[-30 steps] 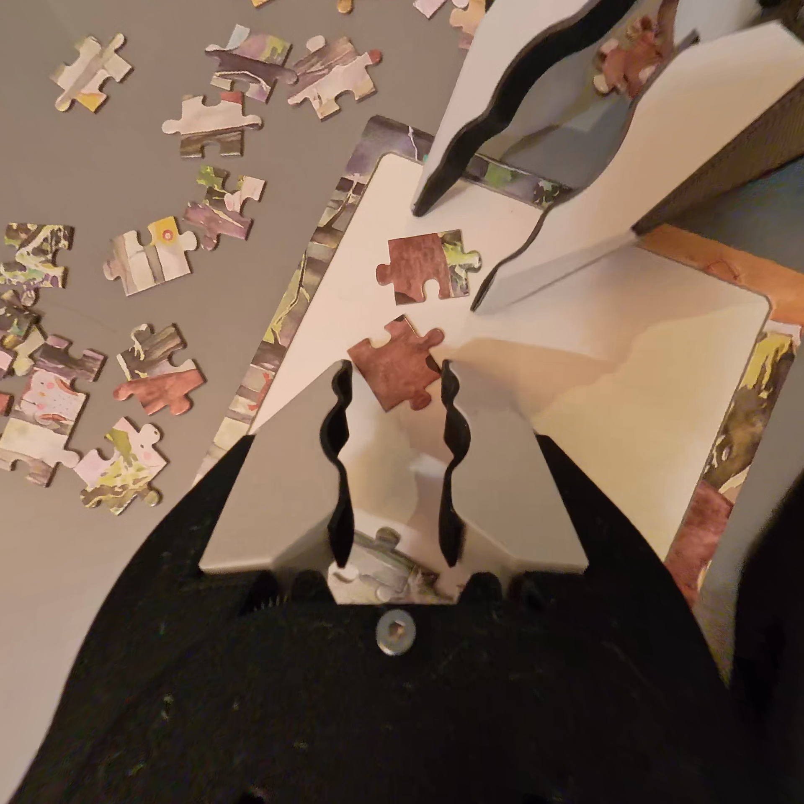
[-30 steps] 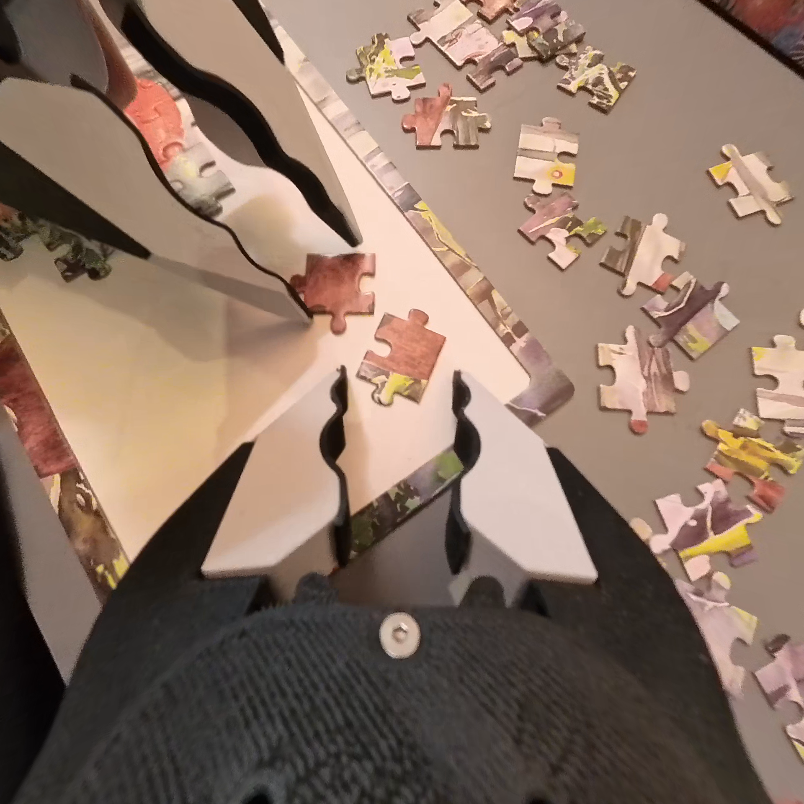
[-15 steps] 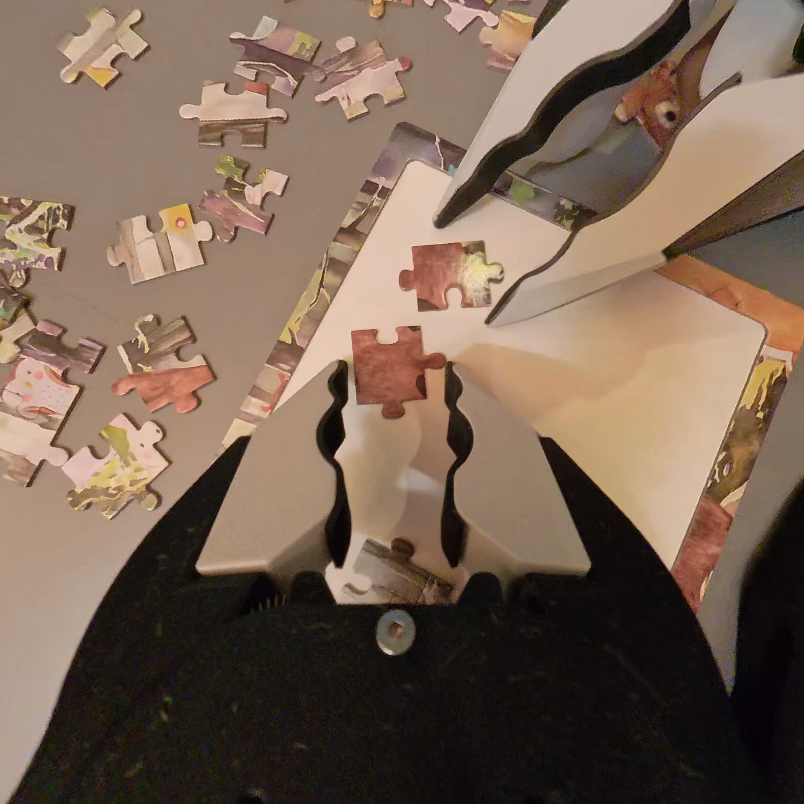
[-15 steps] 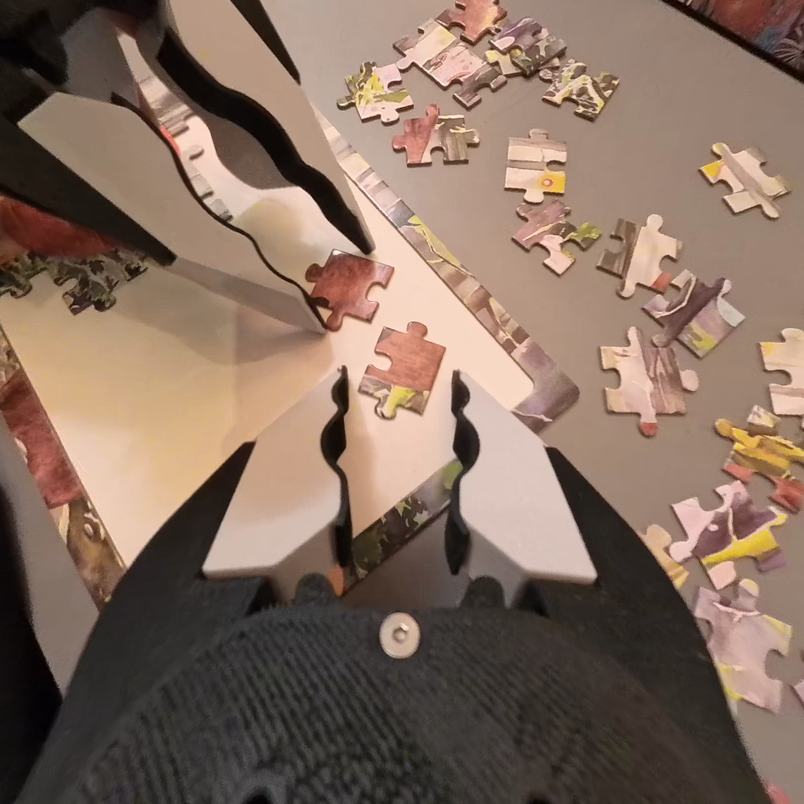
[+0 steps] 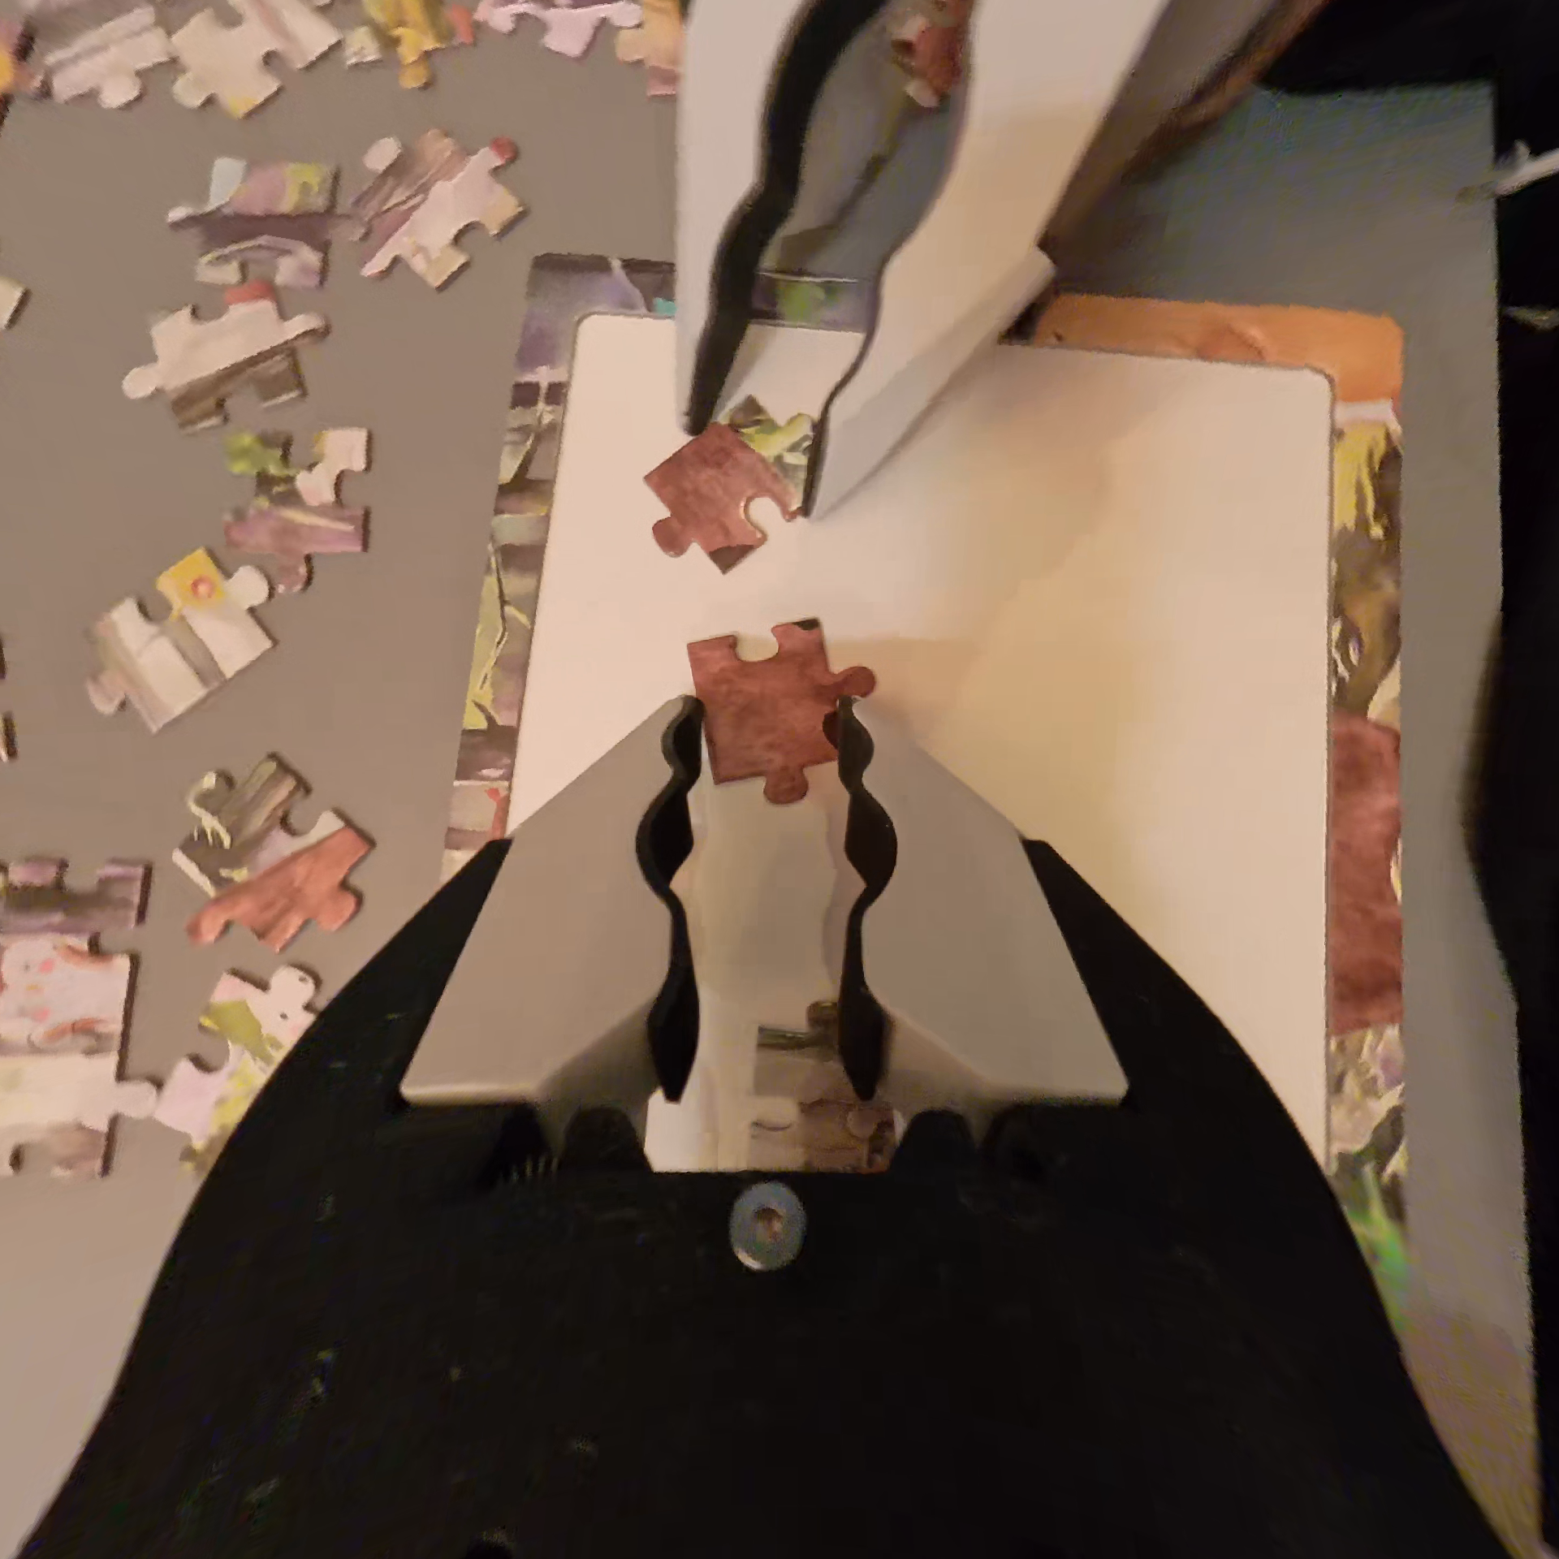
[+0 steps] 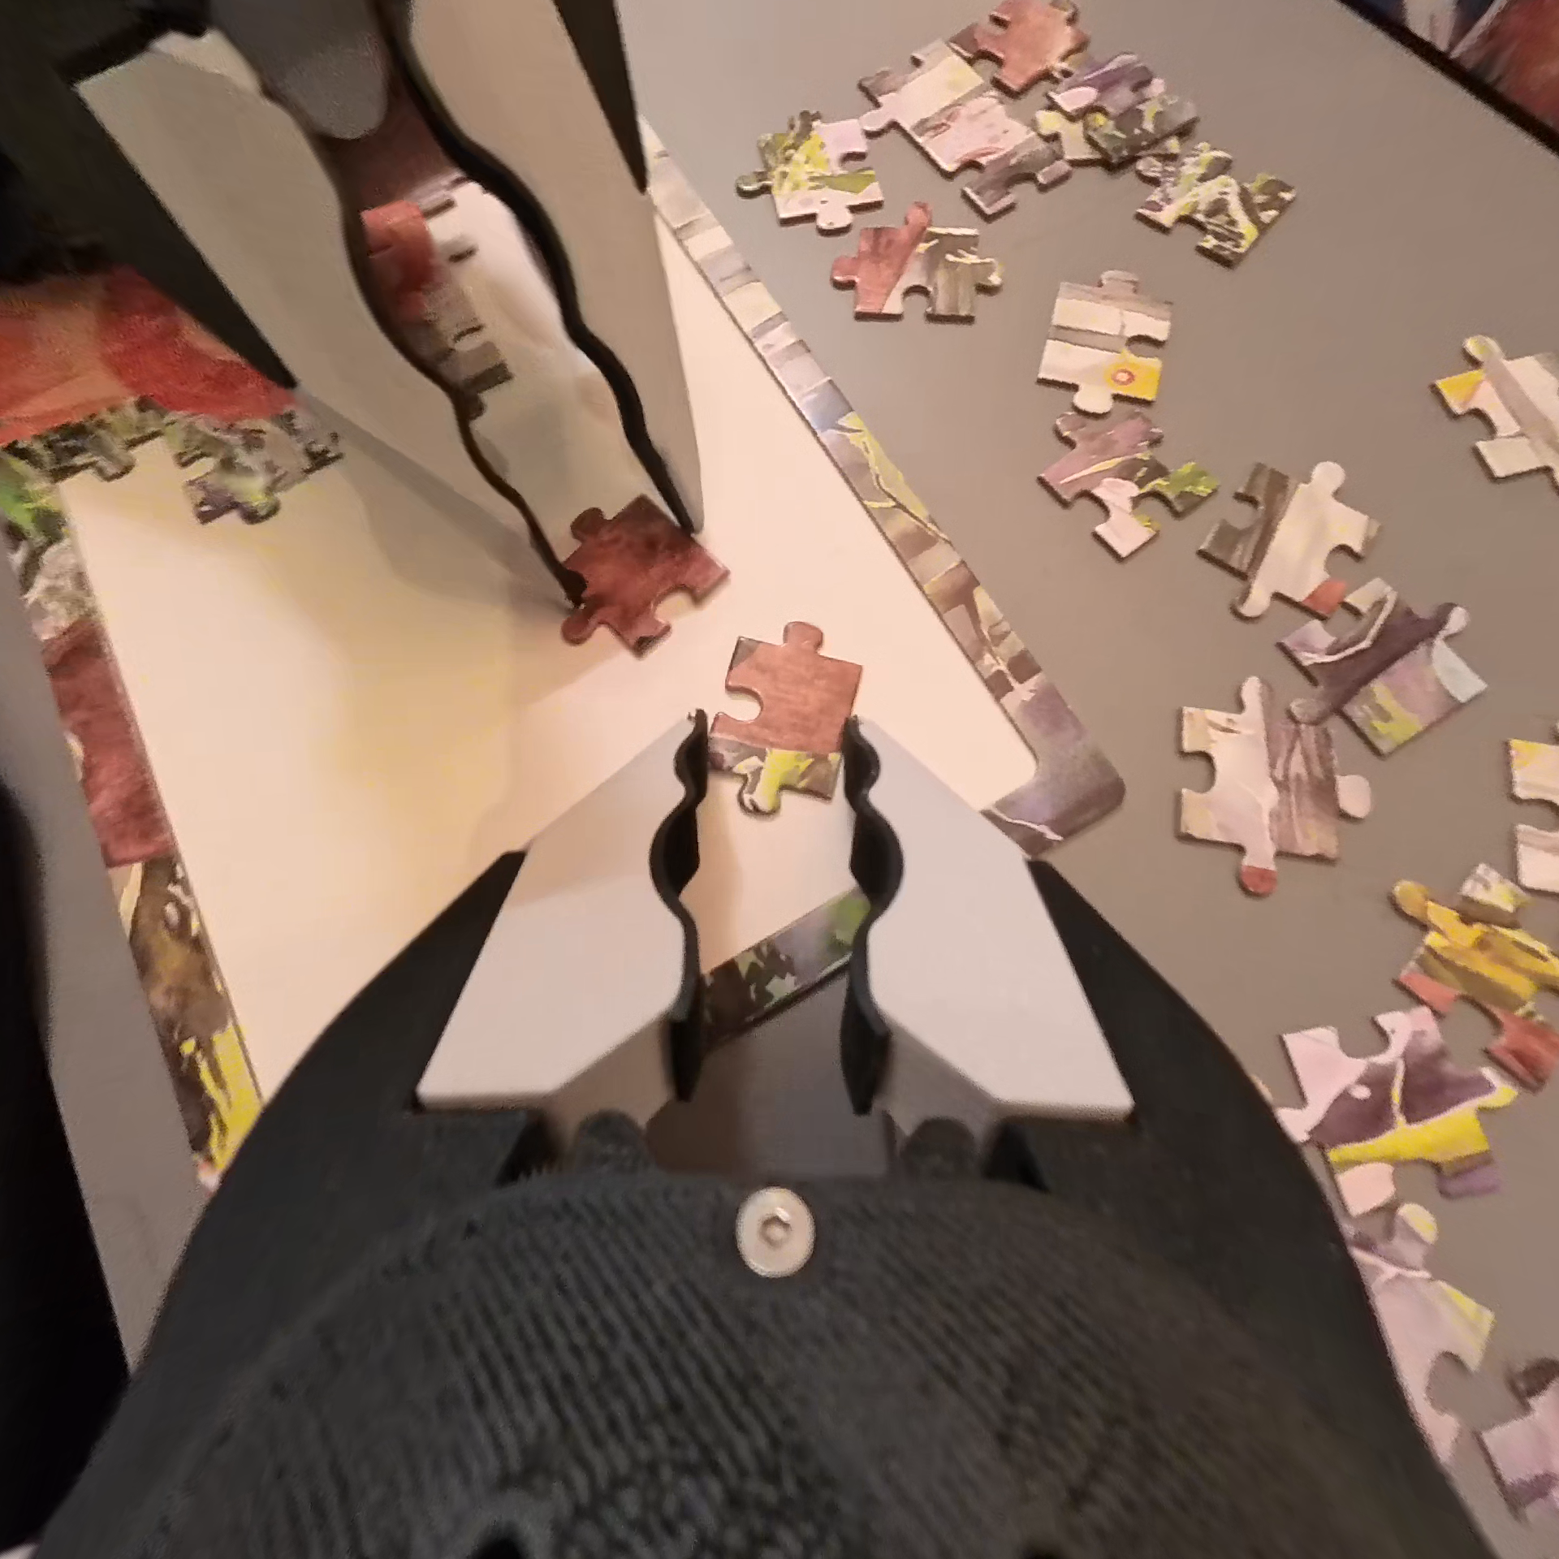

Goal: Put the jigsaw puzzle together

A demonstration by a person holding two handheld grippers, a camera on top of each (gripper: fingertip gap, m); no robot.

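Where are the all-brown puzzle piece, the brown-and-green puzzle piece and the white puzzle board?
all-brown puzzle piece (image 5: 763, 713), left wrist view, centre of its brown face.
brown-and-green puzzle piece (image 6: 797, 696), right wrist view, its brown half.
white puzzle board (image 5: 1054, 675), left wrist view, bare white area.

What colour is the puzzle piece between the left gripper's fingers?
Reddish brown all over puzzle piece, clearest in the left wrist view.

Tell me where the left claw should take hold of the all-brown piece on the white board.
Pinch the all-brown piece across its left and right edges, below the side tab, coming straight down: it lies flat on the white board, so only the edges offer purchase. The left claw has its tips at those sides.
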